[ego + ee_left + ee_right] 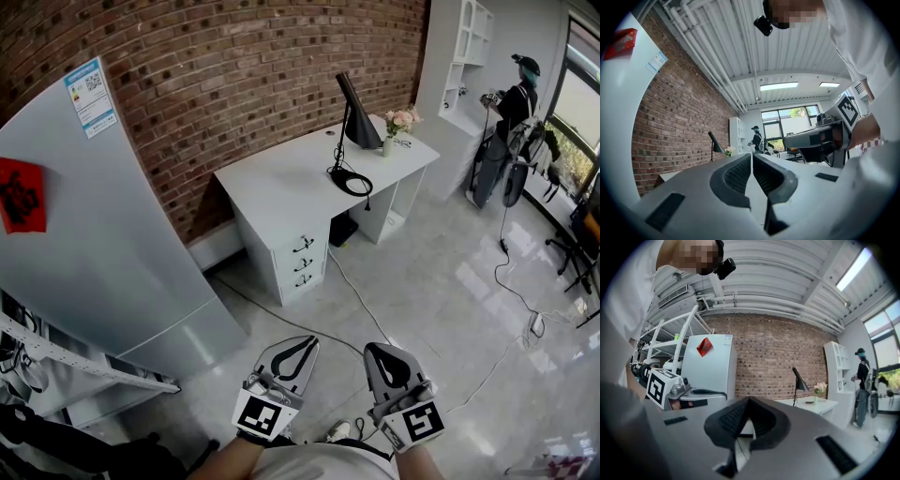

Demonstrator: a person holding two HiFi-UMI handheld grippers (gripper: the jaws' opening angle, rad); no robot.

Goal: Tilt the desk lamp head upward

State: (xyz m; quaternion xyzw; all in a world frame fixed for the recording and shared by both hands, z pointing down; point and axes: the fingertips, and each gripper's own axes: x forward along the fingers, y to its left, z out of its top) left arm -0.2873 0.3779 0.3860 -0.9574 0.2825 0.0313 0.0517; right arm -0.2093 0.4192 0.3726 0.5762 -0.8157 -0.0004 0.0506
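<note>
The black desk lamp [354, 117] stands on the white desk [281, 183] against the brick wall, with its cone head angled downward and a ring base [352, 181]. It is small and far off in the left gripper view [714, 142] and in the right gripper view [798, 379]. Both grippers hang low in front of me, well short of the desk. My left gripper [302, 345] is shut with nothing in it, its jaws meeting [752, 156]. My right gripper [382, 353] is likewise shut and empty [748, 401].
A vase of pink flowers [397, 124] stands beside the lamp. The desk has a drawer unit [302, 259]. A tall white fridge [103, 234] fills the left. Cables [361, 300] trail over the glossy floor. A person [518, 108] stands by white shelves [469, 47] at the far right.
</note>
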